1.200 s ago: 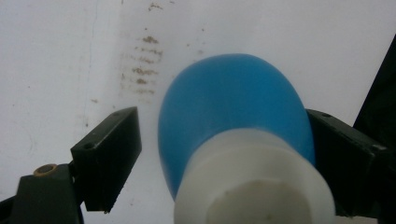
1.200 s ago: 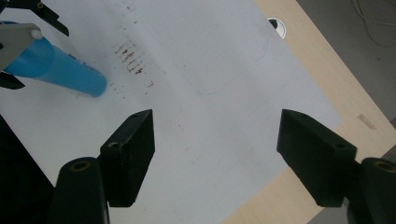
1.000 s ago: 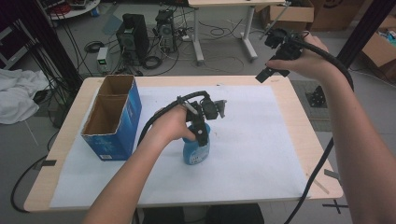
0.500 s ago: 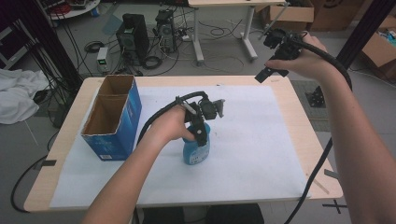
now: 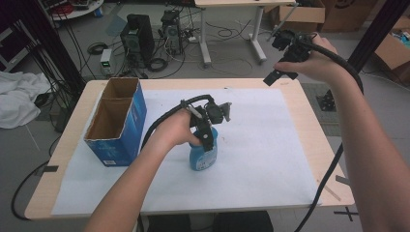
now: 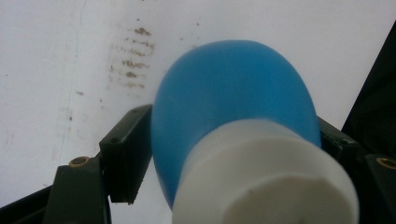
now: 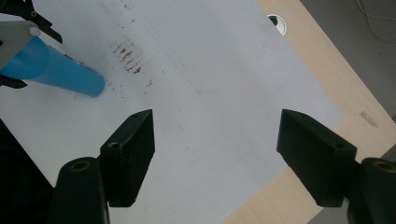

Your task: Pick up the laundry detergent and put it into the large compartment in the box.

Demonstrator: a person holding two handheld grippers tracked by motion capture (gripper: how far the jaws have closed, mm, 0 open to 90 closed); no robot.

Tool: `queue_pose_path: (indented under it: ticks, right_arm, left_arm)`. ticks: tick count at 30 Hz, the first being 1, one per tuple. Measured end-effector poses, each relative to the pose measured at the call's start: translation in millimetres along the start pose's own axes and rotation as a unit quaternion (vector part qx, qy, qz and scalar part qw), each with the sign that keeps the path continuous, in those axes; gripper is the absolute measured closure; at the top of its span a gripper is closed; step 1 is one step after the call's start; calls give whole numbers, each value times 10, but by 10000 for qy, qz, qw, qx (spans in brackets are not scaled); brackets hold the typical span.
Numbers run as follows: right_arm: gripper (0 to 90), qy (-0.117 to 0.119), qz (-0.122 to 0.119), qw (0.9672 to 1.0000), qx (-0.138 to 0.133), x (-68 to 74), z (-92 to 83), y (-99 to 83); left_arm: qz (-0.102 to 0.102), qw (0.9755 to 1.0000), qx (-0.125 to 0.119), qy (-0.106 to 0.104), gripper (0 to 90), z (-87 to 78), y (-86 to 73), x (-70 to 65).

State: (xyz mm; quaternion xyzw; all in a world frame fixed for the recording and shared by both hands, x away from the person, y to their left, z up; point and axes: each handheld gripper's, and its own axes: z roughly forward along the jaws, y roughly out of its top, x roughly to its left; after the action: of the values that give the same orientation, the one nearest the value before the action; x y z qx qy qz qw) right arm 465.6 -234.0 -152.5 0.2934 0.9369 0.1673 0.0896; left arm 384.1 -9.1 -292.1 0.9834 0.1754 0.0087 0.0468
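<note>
So here's where I'm at with the blue bottle [image 5: 203, 155]. It's standing upright on the white sheet [image 5: 261, 145] roughly mid-table, a little right of the blue cardboard box [image 5: 117, 126], which sits open-topped near the left edge of the sheet.

My left gripper [image 5: 207, 139] is down over the top of the bottle. Compared to a second ago the hand itself hasn't gone anywhere, same spot over the bottle in the high view. What changed is the jaws: they've just been closing in, with the bottle between them. In the left gripper view the blue body [image 6: 233, 107] and its white cap [image 6: 266, 177] sit right up against the camera, the left jaw pad looks pressed to the bottle's side and the right one is tucked in behind its other flank. So I'd call that clamped on the bottle just under the cap.

My right gripper [image 5: 279, 76] is up past the far right corner of the table [image 5: 309, 104], held in the air, same as in the earlier frames. Its jaws stand wide apart with nothing between them; in the right gripper view I'm looking down through them at bare sheet and the wooden table edge, with the bottle [image 7: 56, 70] well off at the upper left.

The bottle hasn't shifted either; it's in the same place on the sheet.
</note>
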Motion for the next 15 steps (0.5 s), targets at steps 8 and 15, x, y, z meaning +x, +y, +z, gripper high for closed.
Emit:
queue_pose_path:
  ticks: [8, 15]
  right_arm:
    - [278, 1, -10, 10000, -6, -3, 1, -2]
    - [278, -5, 15, 10000, -11, 0, -7, -8]
  left_arm:
    - [-24, 10000, 11, -57, 297, 0, 2, 2]
    - [-56, 10000, -23, -79, 317, -2, -2, -3]
